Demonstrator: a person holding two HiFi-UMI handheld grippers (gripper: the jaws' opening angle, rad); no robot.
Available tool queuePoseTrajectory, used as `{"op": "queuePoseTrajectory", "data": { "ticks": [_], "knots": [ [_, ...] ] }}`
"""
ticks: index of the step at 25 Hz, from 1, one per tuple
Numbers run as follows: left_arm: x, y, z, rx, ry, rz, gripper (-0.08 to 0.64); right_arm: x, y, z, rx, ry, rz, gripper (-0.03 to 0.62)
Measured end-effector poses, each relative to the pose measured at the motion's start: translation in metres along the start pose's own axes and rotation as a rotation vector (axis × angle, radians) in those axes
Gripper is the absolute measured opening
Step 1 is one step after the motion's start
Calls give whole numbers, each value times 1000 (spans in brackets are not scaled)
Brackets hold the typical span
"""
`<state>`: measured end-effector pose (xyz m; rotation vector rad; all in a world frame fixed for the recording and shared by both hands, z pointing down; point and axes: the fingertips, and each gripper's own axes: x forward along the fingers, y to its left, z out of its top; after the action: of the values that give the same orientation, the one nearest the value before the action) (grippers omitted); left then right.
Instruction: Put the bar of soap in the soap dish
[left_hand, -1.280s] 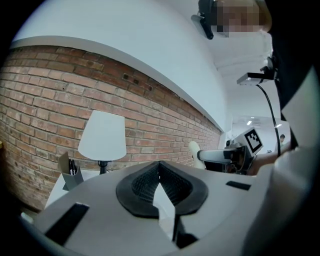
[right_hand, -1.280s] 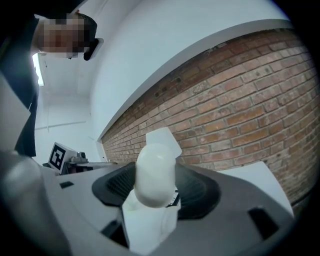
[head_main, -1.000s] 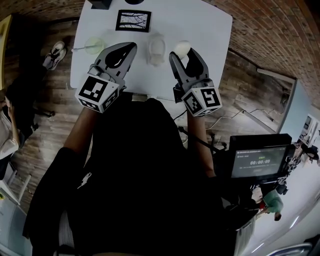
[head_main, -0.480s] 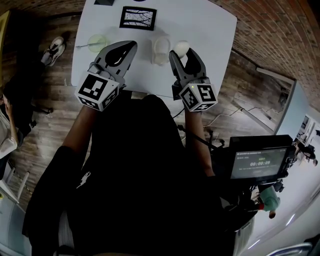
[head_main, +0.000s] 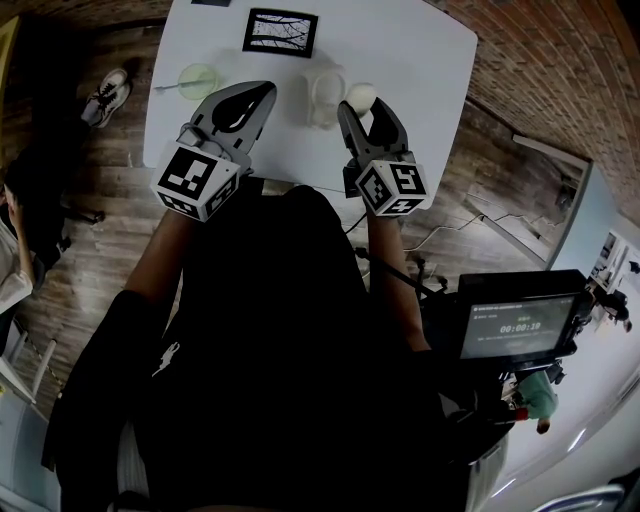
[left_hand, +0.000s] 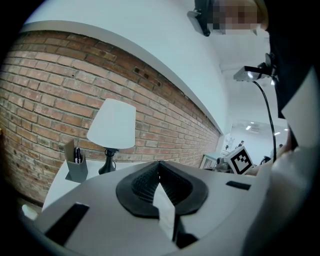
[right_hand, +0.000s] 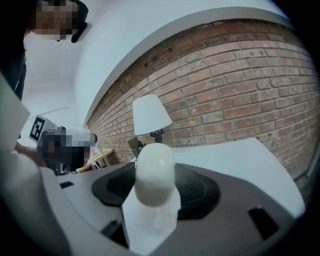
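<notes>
Far left, a shoe (head_main: 108, 95) sat on the wooden floor beside the white desk (head_main: 420, 50). On the desk's left part was a pale green round dish (head_main: 198, 78) with a thin stick poking out of its left side. Just below it hung the left tongs (head_main: 262, 95), pressed together with nothing between them; their own view showed the two dark pads meeting along one seam. Behind them stood a white lamp (left_hand: 112, 125) and a grey pen holder (left_hand: 76, 165) against the brick wall.

Further back on the desk, near the middle, lay a black-framed picture (head_main: 280, 32). In front of it was the soap dish (head_main: 325, 95), whitish and with no soap in it.

Just right of the dish, the bar of soap (head_main: 361, 96) was clamped in the right tongs (head_main: 365, 108), its rounded pale end sticking up past the tips. Can't tell if it touched the dish's edge or not.

Way off to the lower right, a small screen (head_main: 518, 325) glowed with a timer readout.
</notes>
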<state>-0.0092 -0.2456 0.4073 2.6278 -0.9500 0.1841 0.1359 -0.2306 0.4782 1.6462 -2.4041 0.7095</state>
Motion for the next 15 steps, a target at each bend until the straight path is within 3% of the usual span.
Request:
{"op": "queuePoseTrajectory", "data": {
  "ticks": [15],
  "knots": [
    [-38, 17, 0, 1, 8, 43, 6, 27, 13, -31, -20, 72, -14, 253]
  ]
}}
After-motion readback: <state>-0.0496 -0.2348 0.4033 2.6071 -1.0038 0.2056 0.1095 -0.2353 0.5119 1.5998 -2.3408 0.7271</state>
